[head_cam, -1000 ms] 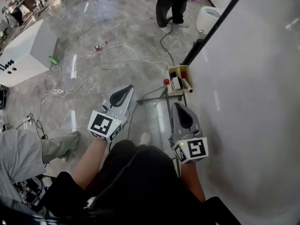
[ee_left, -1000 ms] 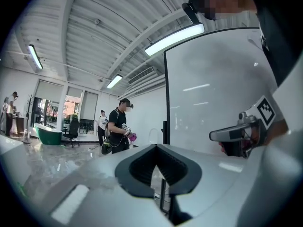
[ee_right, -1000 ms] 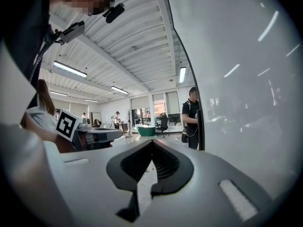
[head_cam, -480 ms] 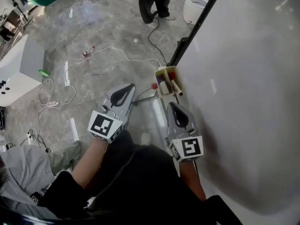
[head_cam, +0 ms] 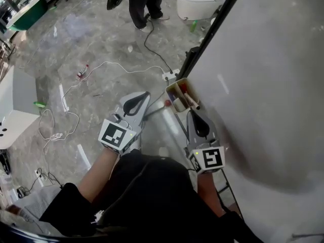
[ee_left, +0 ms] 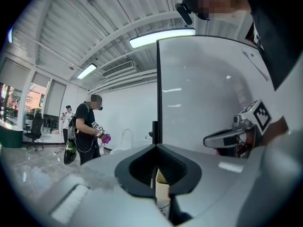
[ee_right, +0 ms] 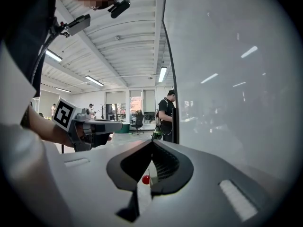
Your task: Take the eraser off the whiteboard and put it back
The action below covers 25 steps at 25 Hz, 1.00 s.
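Both jaw pairs are pressed together and empty. My left gripper (head_cam: 145, 94) hangs over the floor, and my right gripper (head_cam: 193, 113) sits just near of the small yellowish plastic tray (head_cam: 170, 89) on the large white whiteboard (head_cam: 263, 85) at right. The eraser (head_cam: 178, 93) seems to be the pale block in that tray, though I can't be sure. I should spread the right jaws first, then come in level across its narrow sides.

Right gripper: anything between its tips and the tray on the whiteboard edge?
Nothing visible. The right gripper, jaws shut and empty, points at the tray on the edge of the whiteboard across an open gap. The left gripper is off to the side. Which item in the tray is the eraser is unclear.
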Each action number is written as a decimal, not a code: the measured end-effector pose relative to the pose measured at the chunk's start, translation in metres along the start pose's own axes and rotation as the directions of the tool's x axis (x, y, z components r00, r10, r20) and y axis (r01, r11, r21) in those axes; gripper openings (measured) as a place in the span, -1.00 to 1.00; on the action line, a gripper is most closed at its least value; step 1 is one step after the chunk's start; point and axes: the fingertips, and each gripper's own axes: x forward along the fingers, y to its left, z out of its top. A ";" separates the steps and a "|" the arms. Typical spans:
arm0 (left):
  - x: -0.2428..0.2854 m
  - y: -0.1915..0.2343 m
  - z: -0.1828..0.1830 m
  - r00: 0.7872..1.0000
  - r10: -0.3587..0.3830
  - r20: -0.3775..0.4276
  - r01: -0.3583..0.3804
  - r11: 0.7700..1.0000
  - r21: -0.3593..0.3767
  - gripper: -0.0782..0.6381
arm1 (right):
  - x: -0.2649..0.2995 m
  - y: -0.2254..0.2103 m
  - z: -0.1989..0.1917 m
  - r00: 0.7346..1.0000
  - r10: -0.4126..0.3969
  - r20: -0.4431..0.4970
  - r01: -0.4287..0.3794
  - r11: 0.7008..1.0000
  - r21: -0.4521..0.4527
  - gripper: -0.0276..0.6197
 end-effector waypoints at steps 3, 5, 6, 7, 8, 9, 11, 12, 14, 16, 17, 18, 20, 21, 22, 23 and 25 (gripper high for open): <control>0.003 0.009 0.003 1.000 -0.028 -0.006 0.027 1.000 -0.015 -0.77 | 0.004 0.003 -0.002 0.999 -0.045 -0.009 0.045 0.999 -0.011 -0.90; 0.004 0.012 0.004 0.999 -0.047 -0.014 0.047 0.999 -0.016 -0.77 | 0.006 0.004 -0.003 0.997 -0.074 -0.014 0.074 0.997 -0.013 -0.90; 0.005 0.012 0.005 0.998 -0.062 -0.003 0.062 0.998 -0.019 -0.77 | 0.006 0.004 -0.004 0.996 -0.085 -0.017 0.085 0.996 -0.012 -0.90; 0.006 0.011 0.006 0.997 -0.078 0.008 0.078 0.997 -0.023 -0.77 | 0.006 0.005 -0.005 0.995 -0.094 -0.020 0.093 0.996 -0.010 -0.88; 0.007 0.010 0.006 0.996 -0.092 0.014 0.093 0.995 -0.025 -0.77 | 0.006 0.006 -0.006 0.995 -0.100 -0.024 0.100 0.995 -0.008 -0.80; 0.008 0.009 0.006 0.994 -0.106 0.015 0.106 0.994 -0.025 -0.77 | 0.006 0.006 -0.007 0.994 -0.108 -0.027 0.108 0.994 -0.009 -0.74; 0.010 0.006 0.005 0.991 -0.131 0.014 0.132 0.991 -0.023 -0.77 | 0.004 0.004 -0.011 0.991 -0.128 -0.034 0.127 0.992 -0.011 -0.73; 0.011 0.005 0.004 0.990 -0.141 0.013 0.142 0.990 -0.022 -0.77 | 0.003 0.004 -0.012 0.990 -0.135 -0.037 0.135 0.991 -0.012 -0.73; 0.011 0.004 0.004 0.988 -0.155 0.009 0.155 0.988 -0.024 -0.77 | 0.000 0.005 -0.013 0.989 -0.142 -0.039 0.142 0.990 -0.016 -0.70; 0.011 0.003 0.005 0.986 -0.166 0.006 0.166 0.986 -0.022 -0.77 | -0.002 0.007 -0.013 0.989 -0.143 -0.044 0.142 0.990 -0.020 -0.67; 0.011 0.003 0.005 0.985 -0.171 0.005 0.171 0.985 -0.019 -0.77 | -0.003 0.007 -0.015 0.988 -0.144 -0.049 0.143 0.990 -0.021 -0.64; 0.012 0.002 0.005 0.985 -0.175 0.004 0.175 0.984 -0.017 -0.77 | -0.004 0.007 -0.017 0.988 -0.145 -0.055 0.144 0.989 -0.022 -0.61; 0.014 -0.001 0.002 0.984 -0.181 0.000 0.181 0.983 -0.018 -0.77 | -0.003 0.005 -0.023 0.987 -0.146 -0.068 0.144 0.989 -0.028 -0.54; 0.015 -0.003 0.000 0.983 -0.184 -0.003 0.184 0.983 -0.017 -0.77 | -0.002 0.004 -0.027 0.986 -0.147 -0.077 0.145 0.989 -0.033 -0.52; 0.016 -0.005 -0.002 0.982 -0.190 -0.009 0.189 0.982 -0.013 -0.77 | -0.001 0.003 -0.030 0.985 -0.147 -0.086 0.145 0.989 -0.038 -0.49; 0.016 -0.007 -0.005 0.980 -0.198 -0.016 0.198 0.980 -0.002 -0.77 | 0.000 0.003 -0.033 0.984 -0.148 -0.096 0.145 0.988 -0.044 -0.47; 0.015 -0.010 -0.011 0.976 -0.214 -0.031 0.214 0.977 0.020 -0.77 | 0.004 0.002 -0.039 0.982 -0.149 -0.116 0.143 0.988 -0.061 -0.45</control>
